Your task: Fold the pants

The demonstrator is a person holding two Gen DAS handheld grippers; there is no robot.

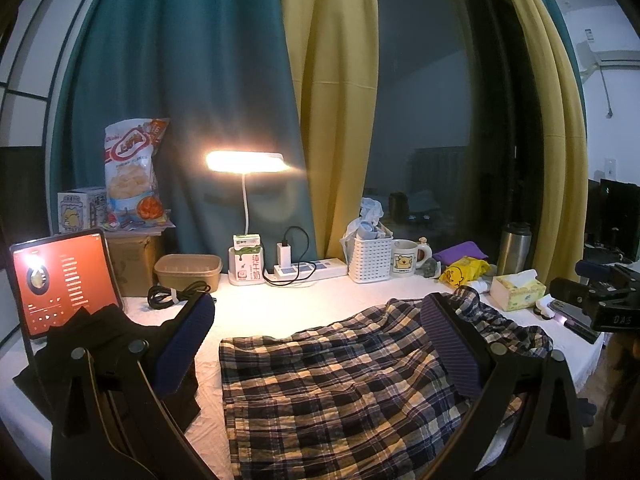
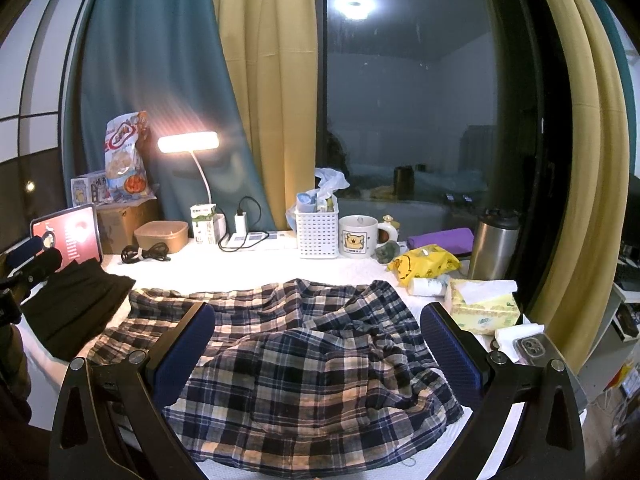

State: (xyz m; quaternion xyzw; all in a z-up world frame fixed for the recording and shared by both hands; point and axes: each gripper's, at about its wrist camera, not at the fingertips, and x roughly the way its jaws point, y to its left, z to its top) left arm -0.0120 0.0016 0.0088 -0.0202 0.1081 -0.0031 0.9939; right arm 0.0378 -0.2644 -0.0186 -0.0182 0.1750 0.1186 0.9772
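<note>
Left gripper (image 1: 320, 344): jaws spread wide, pointing toward 12 o'clock. Right gripper (image 2: 320, 344): jaws spread wide, same heading.

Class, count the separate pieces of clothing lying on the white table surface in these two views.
2: the plaid pants rumpled in the middle under both open grippers, and a black garment beside them on the left, before the tablet. More may be hidden beneath.

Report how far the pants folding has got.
Done: nothing clearly; the plaid pants lie rumpled on the white table, with no neat fold visible. In hand: nothing is gripped; the left gripper and right gripper both hover open over the cloth. Left: grasp an edge, smooth it out, and fold. The black garment beside it looks folded, but may not be part of this job.
</note>
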